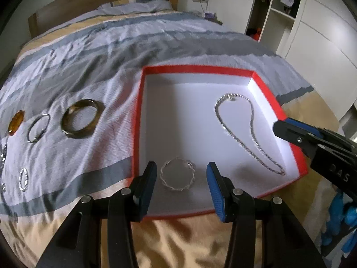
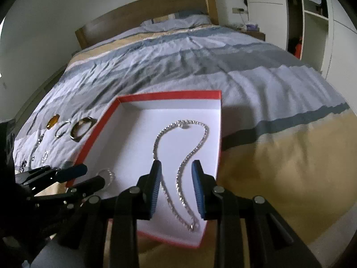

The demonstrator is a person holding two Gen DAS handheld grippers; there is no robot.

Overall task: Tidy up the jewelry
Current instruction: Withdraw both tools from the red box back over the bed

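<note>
A red box with a white inside lies on the bed; it also shows in the right wrist view. In it lie a silver chain necklace and a twisted silver bangle. My left gripper is open and empty, its fingers on either side of the bangle, just above it. My right gripper is open and empty over the necklace's near end; it shows at the right of the left wrist view.
On the bedspread left of the box lie a brown bangle, a thin silver bangle, an amber oval piece and a small beaded bracelet. A wardrobe stands at the right.
</note>
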